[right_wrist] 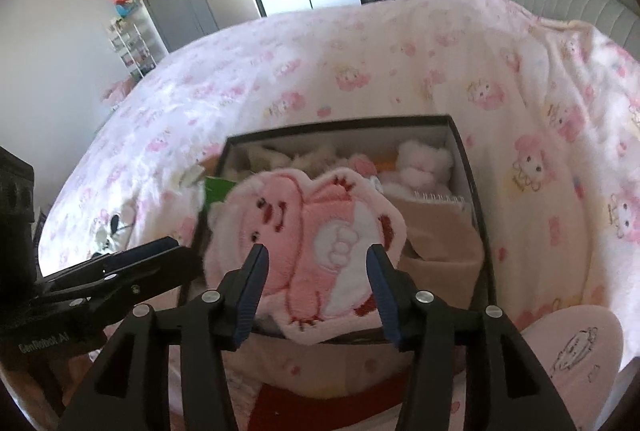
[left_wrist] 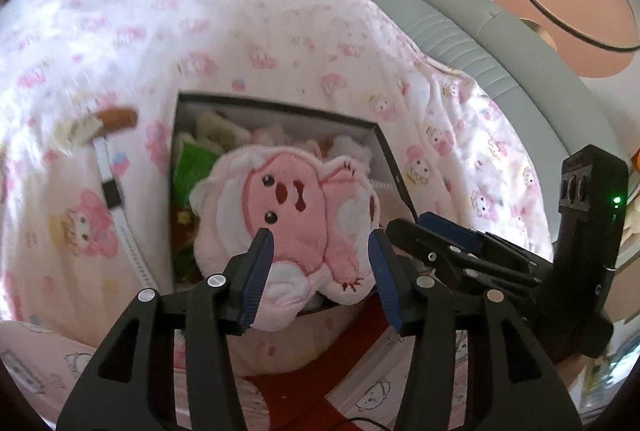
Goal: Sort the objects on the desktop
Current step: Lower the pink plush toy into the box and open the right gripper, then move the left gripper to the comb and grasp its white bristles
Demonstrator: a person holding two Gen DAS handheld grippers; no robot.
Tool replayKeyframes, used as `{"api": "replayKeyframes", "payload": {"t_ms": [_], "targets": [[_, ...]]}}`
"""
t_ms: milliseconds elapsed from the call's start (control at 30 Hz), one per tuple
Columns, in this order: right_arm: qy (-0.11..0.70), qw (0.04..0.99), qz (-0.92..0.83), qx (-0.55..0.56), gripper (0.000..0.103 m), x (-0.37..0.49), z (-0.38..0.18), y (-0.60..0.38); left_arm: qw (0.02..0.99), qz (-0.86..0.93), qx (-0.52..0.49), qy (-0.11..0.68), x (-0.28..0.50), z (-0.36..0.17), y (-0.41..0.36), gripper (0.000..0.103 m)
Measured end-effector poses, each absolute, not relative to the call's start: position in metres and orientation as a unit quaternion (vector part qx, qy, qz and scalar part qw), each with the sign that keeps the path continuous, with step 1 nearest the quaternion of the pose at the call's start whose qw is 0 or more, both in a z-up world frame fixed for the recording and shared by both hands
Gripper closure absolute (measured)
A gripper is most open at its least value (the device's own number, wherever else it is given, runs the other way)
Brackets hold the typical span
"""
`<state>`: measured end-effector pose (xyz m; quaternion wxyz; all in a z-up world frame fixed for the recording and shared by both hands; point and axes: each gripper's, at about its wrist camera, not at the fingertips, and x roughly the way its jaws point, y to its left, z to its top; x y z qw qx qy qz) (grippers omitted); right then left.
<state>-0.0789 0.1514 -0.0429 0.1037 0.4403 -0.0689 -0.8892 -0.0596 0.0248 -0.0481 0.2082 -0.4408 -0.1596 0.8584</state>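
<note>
Your left gripper (left_wrist: 320, 235) and right gripper (right_wrist: 318, 251) hang parted and empty over the pink plush toy (left_wrist: 288, 227) lying atop the full black box (right_wrist: 468, 167) on the bed, apparently placed; next, seek another stray item.

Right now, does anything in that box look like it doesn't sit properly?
Yes. The flat pink plush toy lies on top of the box's other contents and sticks out over the near rim of the black box, rather than settling inside. Both grippers are open, neither gripping it.
</note>
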Motion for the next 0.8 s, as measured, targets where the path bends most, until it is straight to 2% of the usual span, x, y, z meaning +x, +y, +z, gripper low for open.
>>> {"api": "replayKeyframes", "payload": {"t_ms": [67,500,800], "targets": [[-0.072,0.108,-0.891,0.435,0.055,-0.073,-0.038,0.149,0.202,0.865,-0.437,-0.141,-0.053,-0.041,0.027,0.047],[-0.076,0.115,-0.894,0.427,0.053,-0.056,-0.032,0.129,0.182,0.877,-0.428,-0.120,-0.032,-0.032,0.018,0.047],[-0.073,0.176,-0.880,0.435,0.053,-0.074,-0.040,0.078,0.137,0.879,-0.432,-0.150,-0.026,-0.037,-0.037,0.047]]}}
